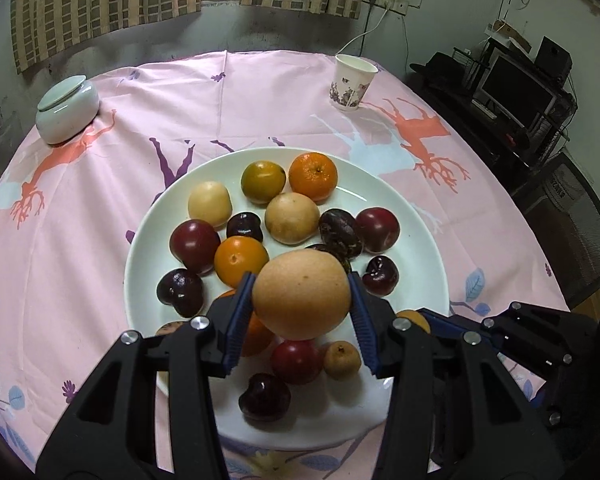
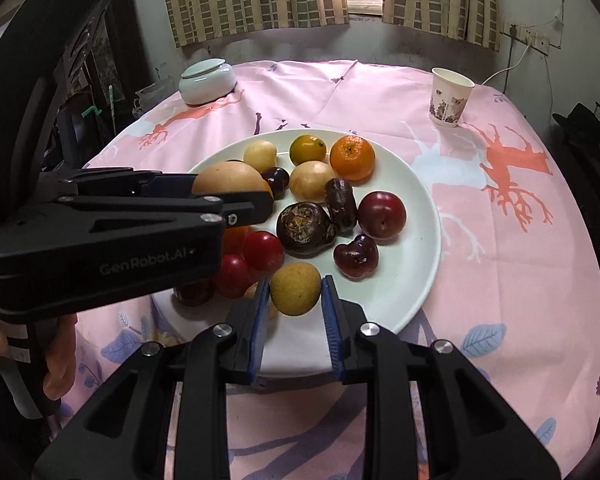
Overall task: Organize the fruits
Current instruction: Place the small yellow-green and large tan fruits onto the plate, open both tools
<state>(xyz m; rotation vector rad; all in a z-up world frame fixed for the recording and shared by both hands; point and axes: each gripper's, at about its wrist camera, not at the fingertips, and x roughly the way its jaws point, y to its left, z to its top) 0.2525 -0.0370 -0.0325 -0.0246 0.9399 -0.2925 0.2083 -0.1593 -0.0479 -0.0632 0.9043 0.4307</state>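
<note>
A white plate (image 1: 412,216) on the pink tablecloth holds several fruits: oranges, red plums, dark cherries, pale round fruits. My left gripper (image 1: 302,294) is shut on a large tan pear (image 1: 300,292), held above the plate's near half. From the right wrist view the same left gripper (image 2: 236,204) comes in from the left with the tan pear (image 2: 226,178) in it. My right gripper (image 2: 296,288) is shut on a small yellow-brown fruit (image 2: 295,288) over the plate's (image 2: 416,216) near edge. A dark wrinkled fruit (image 2: 305,228) lies just beyond it.
A pale green lidded jar (image 1: 66,110) stands at the table's far left, a printed paper cup (image 1: 352,82) at the far right. A monitor and shelves (image 1: 512,92) crowd the right side. A hand (image 2: 56,356) grips the left tool's handle.
</note>
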